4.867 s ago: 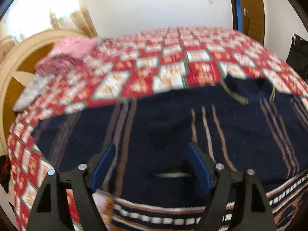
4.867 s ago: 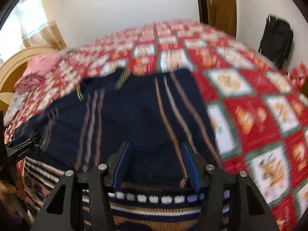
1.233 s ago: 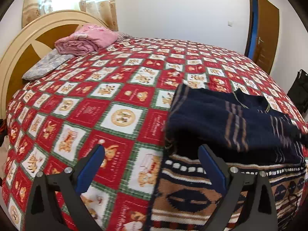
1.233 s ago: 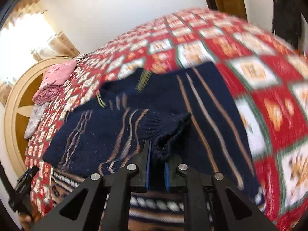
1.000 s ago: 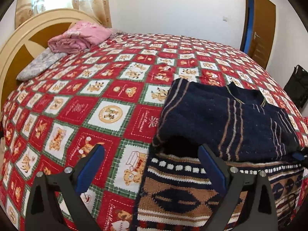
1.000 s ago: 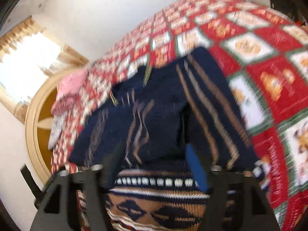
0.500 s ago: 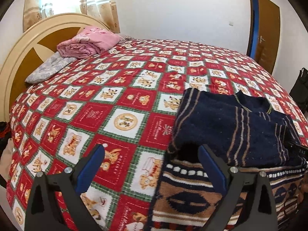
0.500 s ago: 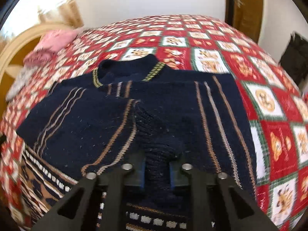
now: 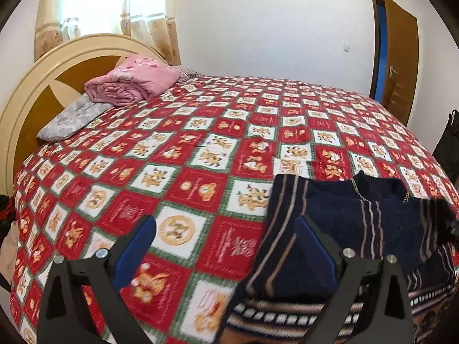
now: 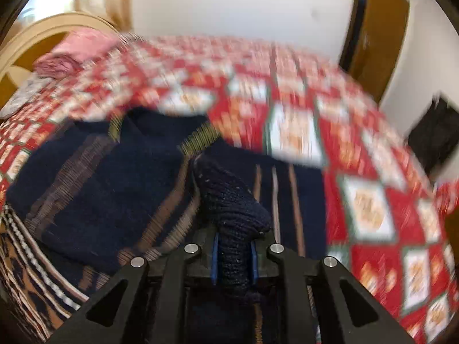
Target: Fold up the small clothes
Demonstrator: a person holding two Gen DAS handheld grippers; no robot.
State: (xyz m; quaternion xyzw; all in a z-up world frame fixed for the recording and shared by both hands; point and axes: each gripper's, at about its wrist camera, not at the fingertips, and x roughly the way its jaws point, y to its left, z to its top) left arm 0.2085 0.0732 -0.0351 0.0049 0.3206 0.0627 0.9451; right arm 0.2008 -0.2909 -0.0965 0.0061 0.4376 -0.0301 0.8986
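Observation:
A navy knitted sweater [image 9: 355, 229] with tan stripes and a patterned hem lies on the red checked bedspread [image 9: 200, 154], its left sleeve folded across the body. My left gripper [image 9: 226, 246] is open and empty, its right finger over the sweater's left edge. In the right wrist view my right gripper [image 10: 233, 253] is shut on the sweater's ribbed cuff [image 10: 229, 200] and holds it above the sweater's body [image 10: 114, 189]. That view is motion-blurred.
A folded pink blanket [image 9: 132, 83] and a grey pillow [image 9: 71, 117] lie by the curved wooden headboard [image 9: 37, 86] at the far left. A brown door [image 9: 398, 54] stands at the far right. A black bag [image 9: 447, 143] sits beyond the bed's right edge.
My right gripper has stayed shut on the cuff and carried it up toward the collar. My left gripper has stayed open and moved in over the sweater's left edge.

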